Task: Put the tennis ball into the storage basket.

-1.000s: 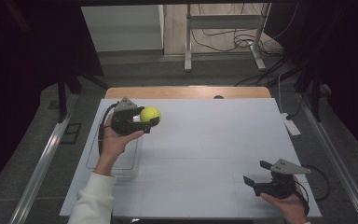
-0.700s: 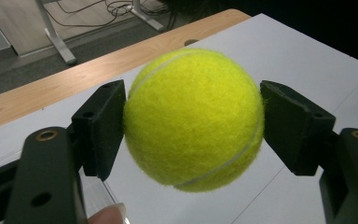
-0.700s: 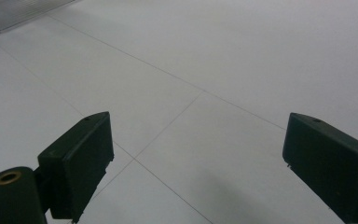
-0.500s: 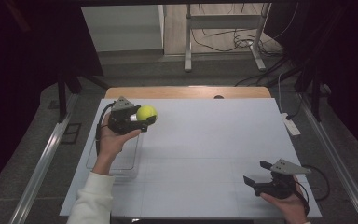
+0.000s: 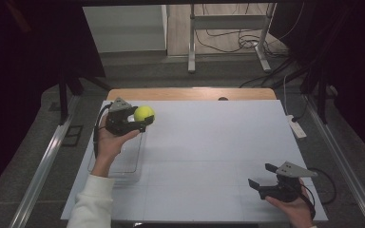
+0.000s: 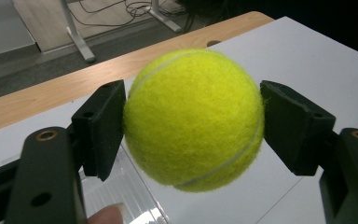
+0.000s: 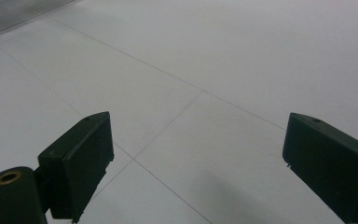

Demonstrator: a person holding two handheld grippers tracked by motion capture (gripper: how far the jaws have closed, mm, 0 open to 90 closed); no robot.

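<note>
- The left gripper (image 5: pixel 140 124), black with a grey three-cornered plate on top, is held in the person's left hand (image 5: pixel 108 142) at the far left part of the white table top (image 5: pixel 209 142).
- Its two black jaws are clamped on a fuzzy yellow-green tennis ball (image 5: pixel 144 113), one pad against each side; in the left gripper view the ball (image 6: pixel 193 119) sits squarely between the pads, its white seam curving across the felt.
- The ball is lifted clear of the table, above the far end of a clear plastic rectangular tray (image 5: pixel 119 164) that lies on the table's left side.
- A white sleeve (image 5: pixel 92 204) covers the left forearm at the bottom edge of the high view.
- The right gripper (image 5: pixel 262 178) rests in the right hand (image 5: pixel 292 209) at the near right corner of the table, well apart from the ball.
- Its jaws stand wide apart with nothing between them; the right gripper view looks past them onto the bare white table surface (image 7: pixel 205 70) crossed by thin lines.
</note>
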